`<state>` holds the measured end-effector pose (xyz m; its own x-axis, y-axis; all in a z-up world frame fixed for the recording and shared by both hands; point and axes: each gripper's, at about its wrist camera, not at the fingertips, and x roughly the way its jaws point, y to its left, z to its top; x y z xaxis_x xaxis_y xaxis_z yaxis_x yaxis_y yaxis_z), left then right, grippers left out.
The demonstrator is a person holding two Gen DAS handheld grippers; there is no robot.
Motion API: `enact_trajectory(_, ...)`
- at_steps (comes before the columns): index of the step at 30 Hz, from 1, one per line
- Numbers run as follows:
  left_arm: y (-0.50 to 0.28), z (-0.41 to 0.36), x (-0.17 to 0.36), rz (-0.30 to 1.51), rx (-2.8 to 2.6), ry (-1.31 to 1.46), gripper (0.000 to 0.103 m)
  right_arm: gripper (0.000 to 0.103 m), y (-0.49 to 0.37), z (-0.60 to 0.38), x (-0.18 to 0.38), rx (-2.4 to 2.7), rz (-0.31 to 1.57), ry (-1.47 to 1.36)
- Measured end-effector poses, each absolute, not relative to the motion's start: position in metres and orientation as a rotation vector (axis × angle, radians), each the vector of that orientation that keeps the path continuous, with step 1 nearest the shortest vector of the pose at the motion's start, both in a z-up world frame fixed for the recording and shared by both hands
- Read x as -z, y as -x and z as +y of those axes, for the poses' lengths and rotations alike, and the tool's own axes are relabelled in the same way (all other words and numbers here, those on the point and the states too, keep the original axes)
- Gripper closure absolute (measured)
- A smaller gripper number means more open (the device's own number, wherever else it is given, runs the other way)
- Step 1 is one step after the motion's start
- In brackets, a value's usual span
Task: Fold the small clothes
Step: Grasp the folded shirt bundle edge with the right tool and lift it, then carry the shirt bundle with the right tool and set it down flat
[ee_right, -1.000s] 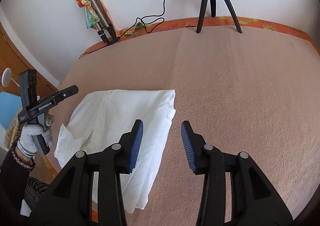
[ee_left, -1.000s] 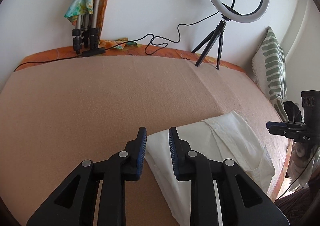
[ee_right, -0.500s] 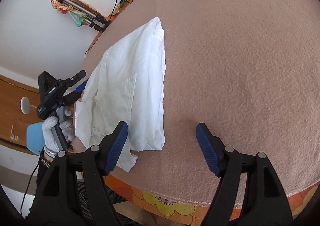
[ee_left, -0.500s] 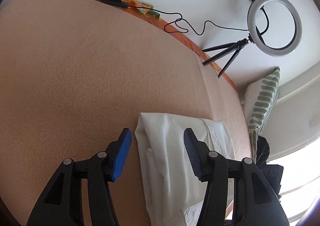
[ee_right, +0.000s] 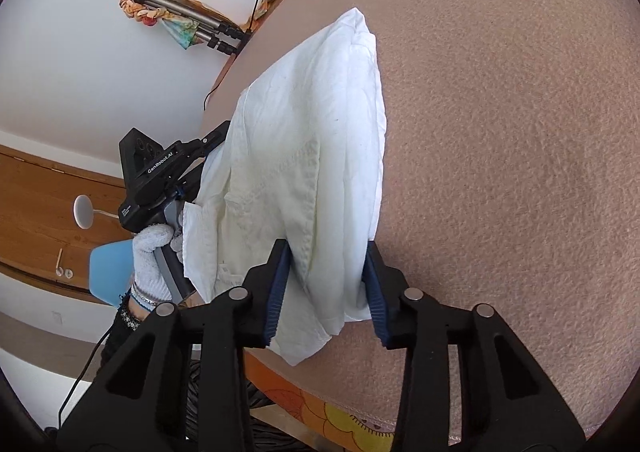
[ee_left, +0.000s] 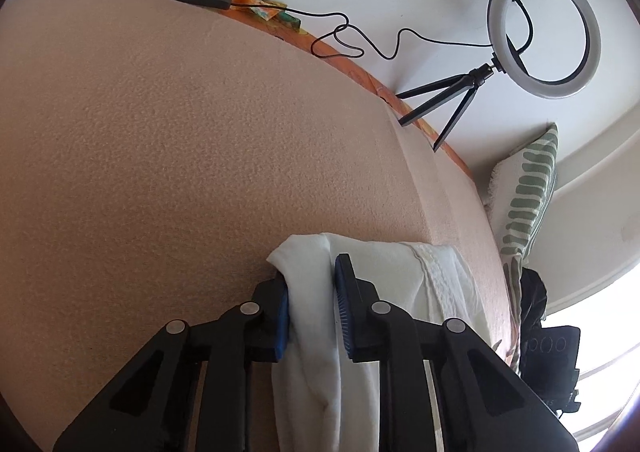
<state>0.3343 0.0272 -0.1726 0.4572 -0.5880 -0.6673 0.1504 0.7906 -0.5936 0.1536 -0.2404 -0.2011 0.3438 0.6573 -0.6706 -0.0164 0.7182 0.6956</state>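
Observation:
A folded white garment (ee_right: 312, 156) lies at the near edge of the peach blanket (ee_right: 500, 132). My right gripper (ee_right: 326, 292) straddles its near end; the jaws are closing, and the blue pads press bunched cloth from both sides. In the left wrist view the same garment (ee_left: 400, 276) shows its other end. My left gripper (ee_left: 312, 312) is closing there too, with a thick fold of cloth squeezed between its pads. The right wrist view also catches the left gripper (ee_right: 208, 148) at the garment's far edge, held by a gloved hand (ee_right: 154, 252).
A ring light on a small tripod (ee_left: 544, 32) stands at the blanket's far edge, its cable (ee_left: 360, 40) trailing along the wall. A striped pillow (ee_left: 528, 188) leans at the right. Folded tripod legs with a colourful scarf (ee_right: 180, 16) lean on the wall. The orange flowered mattress edge (ee_right: 340, 420) is close below.
Both grippers opened wide, rolled and sank onto the garment. Their jaws have since closed on the cloth, which now bunches up between the pads at each end.

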Motion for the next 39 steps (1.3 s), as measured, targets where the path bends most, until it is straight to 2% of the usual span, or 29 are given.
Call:
enact_trajectory(3, -0.327, 0.020, 0.156, 0.946, 0.472, 0.415, 0.092, 0.086, -0.151, -0.231, 0.185, -0.464, 1.114, -0.552)
enact_trajectory(6, -0.317, 0.009, 0.134, 0.877, 0.465, 0.322, 0.093, 0.089, -0.147, -0.221, 0.164, -0.457, 1.075, -0.441)
enact_trajectory(13, -0.290, -0.033, 0.088, 0.711, 0.502, 0.128, 0.095, 0.090, -0.137, -0.226, 0.128, -0.417, 0.993, -0.302)
enact_trajectory(22, -0.289, -0.091, 0.048, 0.579, 0.601, 0.078, 0.095, 0.091, -0.136, -0.292, 0.088, -0.316, 0.890, -0.296)
enact_trajectory(32, -0.322, -0.200, 0.042, 0.539, 0.705, 0.028, 0.096, 0.091, -0.156, -0.395, 0.066, -0.144, 0.838, -0.261)
enact_trajectory(39, -0.361, -0.281, 0.065, 0.575, 0.744, 0.014, 0.096, 0.091, -0.189, -0.471, 0.076, -0.003, 0.849, -0.241)
